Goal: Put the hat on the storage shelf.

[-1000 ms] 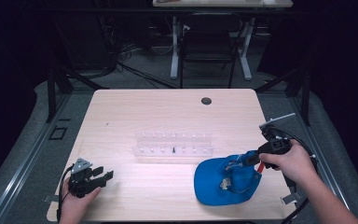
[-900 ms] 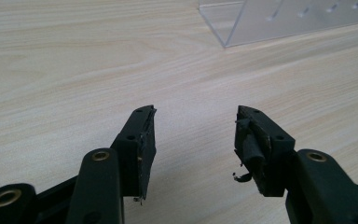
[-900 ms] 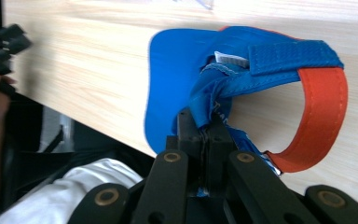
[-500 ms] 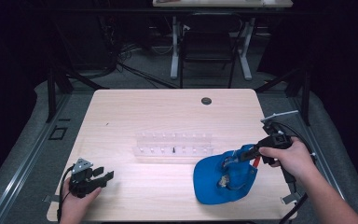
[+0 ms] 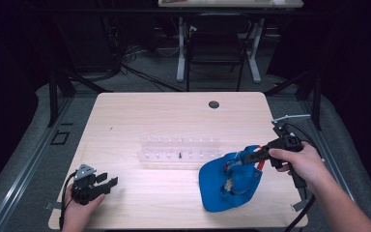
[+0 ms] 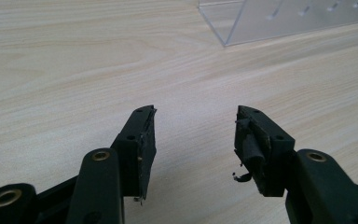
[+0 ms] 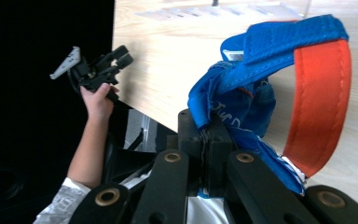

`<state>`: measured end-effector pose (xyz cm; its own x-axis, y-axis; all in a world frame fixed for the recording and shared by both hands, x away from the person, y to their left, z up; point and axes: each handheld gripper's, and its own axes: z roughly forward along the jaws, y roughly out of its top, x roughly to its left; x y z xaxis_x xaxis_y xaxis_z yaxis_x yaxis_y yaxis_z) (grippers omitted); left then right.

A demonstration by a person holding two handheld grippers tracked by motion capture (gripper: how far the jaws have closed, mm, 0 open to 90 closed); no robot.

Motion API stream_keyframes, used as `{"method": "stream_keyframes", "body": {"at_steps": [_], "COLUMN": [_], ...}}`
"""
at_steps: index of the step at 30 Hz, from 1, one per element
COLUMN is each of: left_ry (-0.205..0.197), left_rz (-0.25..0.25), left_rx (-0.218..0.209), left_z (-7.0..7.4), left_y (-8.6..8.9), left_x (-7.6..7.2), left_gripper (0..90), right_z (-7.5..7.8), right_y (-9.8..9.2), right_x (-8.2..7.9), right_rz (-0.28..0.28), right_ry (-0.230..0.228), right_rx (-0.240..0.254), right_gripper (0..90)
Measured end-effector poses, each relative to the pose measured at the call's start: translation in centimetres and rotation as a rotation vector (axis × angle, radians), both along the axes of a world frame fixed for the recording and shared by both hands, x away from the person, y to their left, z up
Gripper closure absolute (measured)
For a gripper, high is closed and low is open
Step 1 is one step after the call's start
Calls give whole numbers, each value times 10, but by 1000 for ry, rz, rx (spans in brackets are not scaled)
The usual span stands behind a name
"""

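One blue cap (image 5: 229,181) and one clear rack (image 5: 178,151) sit on the bench (image 5: 140,116). The right gripper (image 5: 245,155) pinches the cap's edge in closed jaws; the left gripper (image 5: 107,181) gapes, holding nothing.

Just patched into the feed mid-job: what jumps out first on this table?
The bright blue cap at the table's near right stands out, its edge pinched in the shut right hand-held gripper, with an orange-red strap looping beside the jaws. At the near left corner the left hand-held gripper sits open over bare wood. Between them lies a clear plastic rack.
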<state>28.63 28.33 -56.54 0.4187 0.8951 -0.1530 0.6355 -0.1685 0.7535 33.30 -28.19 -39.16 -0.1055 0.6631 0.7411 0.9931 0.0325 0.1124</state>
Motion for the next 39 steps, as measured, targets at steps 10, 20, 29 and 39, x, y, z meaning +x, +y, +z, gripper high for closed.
{"method": "stream_keyframes", "body": {"at_steps": [10,20,29,39], "left_ry": [-1,-8,-10,-12], "left_rz": [-1,-7,-11,-20], "left_rx": [2,11,17,12], "left_z": [0,0,1,1], "left_y": [0,-2,-4,-7], "left_x": [0,-1,-1,-1], "left_gripper": [485,485,486,491], "right_z": [21,34,55,66], "right_y": [10,12,7,16], "right_x": [-5,-6,-3,9], "right_rz": [8,-2,-52,-67], "right_ry": [-32,-68,-127,-166], "right_rx": [94,155,246,307], "right_gripper": [888,888,888,886]}}
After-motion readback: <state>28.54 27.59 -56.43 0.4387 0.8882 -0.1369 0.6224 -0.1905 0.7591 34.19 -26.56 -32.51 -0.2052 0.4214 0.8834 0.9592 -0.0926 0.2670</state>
